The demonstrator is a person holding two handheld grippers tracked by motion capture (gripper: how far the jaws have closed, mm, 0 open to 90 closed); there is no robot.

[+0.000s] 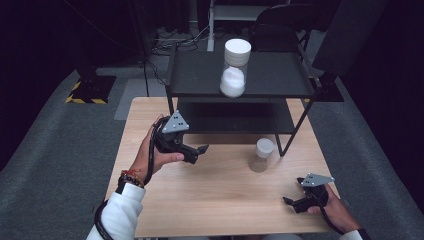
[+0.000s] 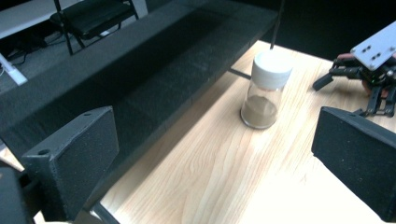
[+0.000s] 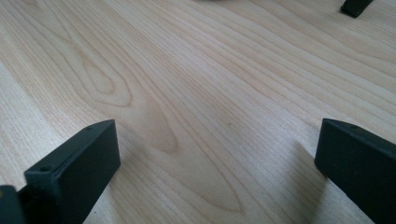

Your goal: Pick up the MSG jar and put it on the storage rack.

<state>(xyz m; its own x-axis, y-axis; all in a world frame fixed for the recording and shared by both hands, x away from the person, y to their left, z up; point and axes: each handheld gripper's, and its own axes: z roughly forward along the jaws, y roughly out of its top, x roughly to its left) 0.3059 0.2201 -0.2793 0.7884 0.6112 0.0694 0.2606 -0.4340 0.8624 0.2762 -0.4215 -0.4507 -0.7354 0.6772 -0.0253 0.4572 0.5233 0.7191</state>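
With your left tongs (image 1: 200,151) spread wide and empty, a careless sideways approach could topple the small clear glass jar with a white lid (image 1: 262,155) on the tabletop (image 1: 220,195).

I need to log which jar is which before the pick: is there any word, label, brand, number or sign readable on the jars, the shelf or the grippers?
None can be read.
Small jar with brown powder on the table: white lid and clear glass, no label.
Tall jar with white powder on the black shelf: no label seen.
Left gripper and right gripper: grey plates with plain holes, no marks.
Yellow-black hazard stripes on the floor: no words.
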